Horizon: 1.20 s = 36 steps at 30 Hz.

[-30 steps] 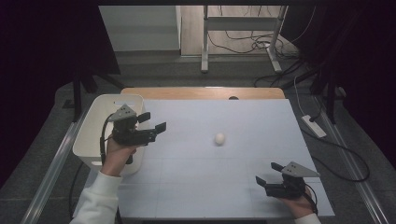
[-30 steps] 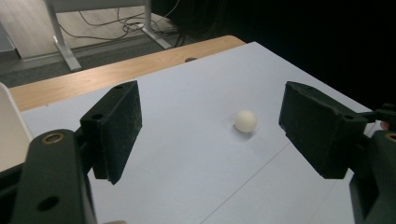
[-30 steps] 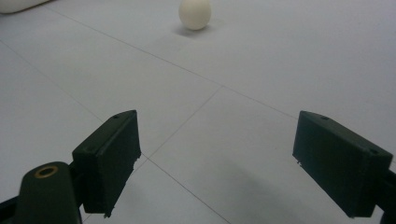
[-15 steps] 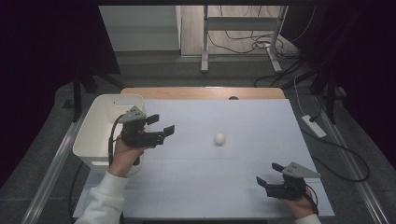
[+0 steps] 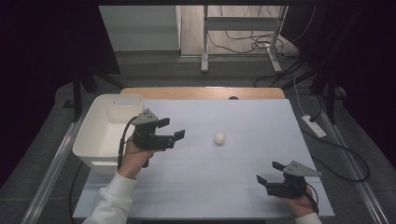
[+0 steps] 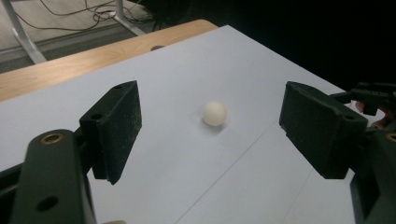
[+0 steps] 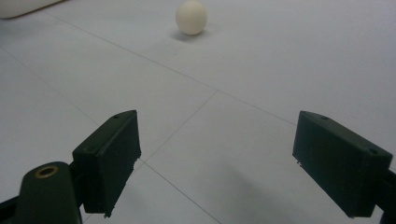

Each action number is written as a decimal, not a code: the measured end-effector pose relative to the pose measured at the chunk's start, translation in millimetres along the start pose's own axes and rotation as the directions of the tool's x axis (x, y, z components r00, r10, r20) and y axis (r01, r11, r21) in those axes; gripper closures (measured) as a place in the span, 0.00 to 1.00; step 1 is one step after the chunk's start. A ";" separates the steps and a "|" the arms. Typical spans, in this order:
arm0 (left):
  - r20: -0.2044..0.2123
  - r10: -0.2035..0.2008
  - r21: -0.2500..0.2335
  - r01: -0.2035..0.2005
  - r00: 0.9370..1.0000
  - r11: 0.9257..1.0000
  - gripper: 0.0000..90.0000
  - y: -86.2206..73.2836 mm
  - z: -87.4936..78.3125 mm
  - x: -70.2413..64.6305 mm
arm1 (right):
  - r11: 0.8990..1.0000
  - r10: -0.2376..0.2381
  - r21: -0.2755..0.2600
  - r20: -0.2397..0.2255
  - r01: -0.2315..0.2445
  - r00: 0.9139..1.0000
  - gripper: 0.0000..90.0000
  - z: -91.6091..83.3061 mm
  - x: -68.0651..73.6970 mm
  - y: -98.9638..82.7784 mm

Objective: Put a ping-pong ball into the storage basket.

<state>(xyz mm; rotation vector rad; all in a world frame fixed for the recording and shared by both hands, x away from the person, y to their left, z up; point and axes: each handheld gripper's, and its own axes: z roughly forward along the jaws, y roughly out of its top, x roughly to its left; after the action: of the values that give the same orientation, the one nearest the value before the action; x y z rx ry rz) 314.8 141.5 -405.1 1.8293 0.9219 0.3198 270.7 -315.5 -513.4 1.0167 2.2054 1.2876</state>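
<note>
A small cream ball [image 5: 219, 139] rests on the white table [image 5: 243, 116] near its middle. My left gripper [image 5: 173, 130] hangs to the left of the ball, pointing toward it, jaws open and nothing between them. In the left gripper view the ball [image 6: 215, 113] lies ahead between the two black pads [image 6: 119, 126], apart from both. My right gripper [image 5: 267, 173] sits low at the table's front right, open and holding nothing. The right gripper view has the ball [image 7: 191, 17] far ahead at the top.
A white plastic bin [image 5: 107, 130] stands at the table's left edge, just behind my left hand. A wooden strip [image 5: 205, 93] runs along the far edge. Cables and a metal stand [image 5: 243, 32] lie on the floor beyond. A power strip [image 5: 314, 126] lies right of the table.
My left gripper has moved right, from over the bin's edge toward the ball. Its jaws stay equally wide. The right gripper and the ball have kept still.
</note>
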 end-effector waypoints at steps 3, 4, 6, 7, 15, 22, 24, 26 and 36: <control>0.004 0.005 0.011 -0.005 1.000 1.000 0.24 -0.1 4.9 -2.2 | 1.000 -0.002 0.004 -0.005 0.002 1.000 0.17 1.8 0.3 -0.2; 0.006 0.006 0.014 -0.006 1.000 1.000 0.24 -0.1 6.5 -3.1 | 1.000 -0.001 0.005 -0.005 0.001 1.000 0.17 2.0 0.2 -0.3; 0.011 0.008 0.019 -0.008 1.000 1.000 0.24 0.5 9.3 -4.6 | 1.000 0.007 0.005 -0.007 -0.007 1.000 0.17 1.8 -0.6 -0.9; 0.013 0.011 0.021 -0.011 1.000 1.000 0.24 1.0 10.5 -5.4 | 1.000 0.012 0.006 -0.009 -0.012 1.000 0.17 2.2 -0.9 -1.2; 0.023 0.031 0.043 -0.031 0.999 0.999 0.24 2.0 22.0 -8.5 | 1.000 0.011 0.009 -0.006 -0.011 1.000 0.17 3.2 -0.5 -0.8; 0.030 0.029 0.052 -0.030 0.999 0.998 0.24 1.0 32.6 -10.4 | 1.000 0.016 0.009 -0.002 -0.016 1.000 0.17 0.6 -1.1 -2.1; 0.031 0.030 0.058 -0.032 0.999 0.998 0.24 0.7 35.4 -11.0 | 1.000 0.016 0.006 -0.005 -0.016 1.000 0.17 1.1 -1.0 -2.0; 0.032 0.038 0.066 -0.040 0.999 0.997 0.24 0.2 40.1 -12.6 | 1.000 0.015 0.006 -0.010 -0.015 1.000 0.17 3.0 -0.6 -1.0; 0.027 0.038 0.115 -0.041 0.999 0.992 0.24 -4.3 55.5 -14.1 | 1.000 0.008 0.003 -0.026 -0.008 1.000 0.17 5.4 0.4 0.7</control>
<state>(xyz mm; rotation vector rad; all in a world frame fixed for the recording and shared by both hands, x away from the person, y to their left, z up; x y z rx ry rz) 336.2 95.0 -431.0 1.9557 0.9037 0.2726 274.1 -311.8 -515.5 1.0161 2.2255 1.3079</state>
